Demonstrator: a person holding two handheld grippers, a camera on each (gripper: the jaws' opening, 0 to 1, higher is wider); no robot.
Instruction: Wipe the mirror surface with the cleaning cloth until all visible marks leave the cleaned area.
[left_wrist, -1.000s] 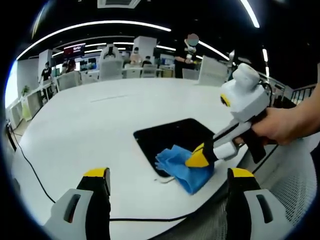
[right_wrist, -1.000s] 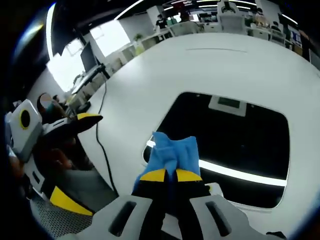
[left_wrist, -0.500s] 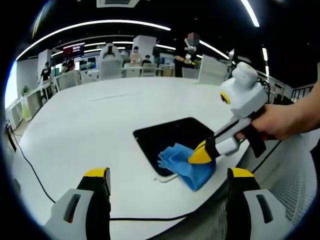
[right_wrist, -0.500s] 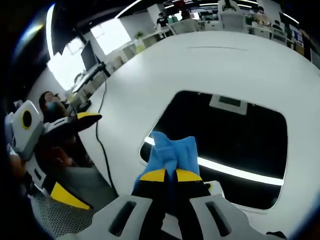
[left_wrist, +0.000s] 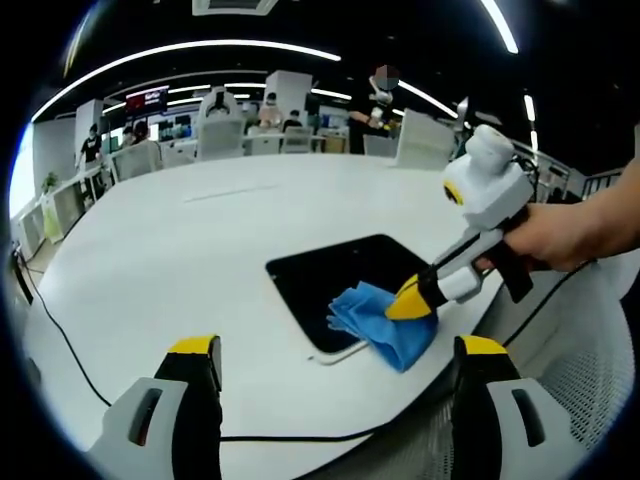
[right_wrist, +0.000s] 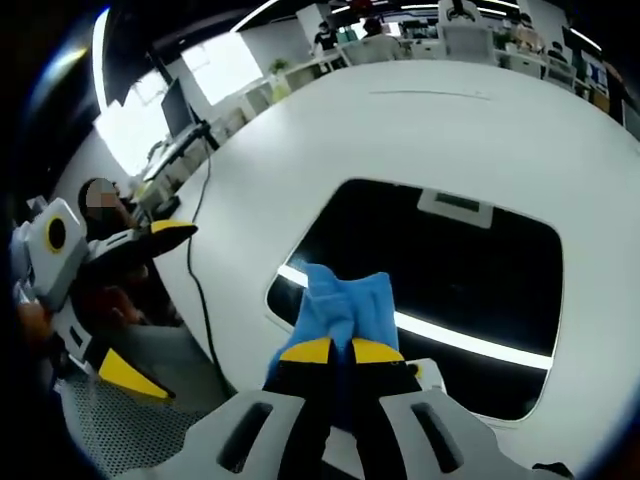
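Observation:
A dark rectangular mirror (left_wrist: 340, 280) (right_wrist: 460, 280) lies flat on the white table (left_wrist: 180, 250), reflecting ceiling lights. My right gripper (right_wrist: 340, 352) is shut on a blue cleaning cloth (right_wrist: 345, 305) and presses it onto the mirror's near edge. In the left gripper view that same gripper (left_wrist: 410, 303) comes in from the right, held by a hand, with the cloth (left_wrist: 385, 322) bunched under its yellow tips at the mirror's near right corner. My left gripper (left_wrist: 335, 350) hangs open above the table's near edge, nothing between its jaws. It also appears at the left of the right gripper view (right_wrist: 140, 300).
A black cable (left_wrist: 60, 340) runs along the table's left side and near edge. A white mesh chair (left_wrist: 590, 370) stands at the right. Desks, chairs and people fill the room's far side. Wide bare tabletop lies beyond the mirror.
The right gripper has slid the cloth rightward along the mirror's near edge, toward its corner. The left gripper has stayed still.

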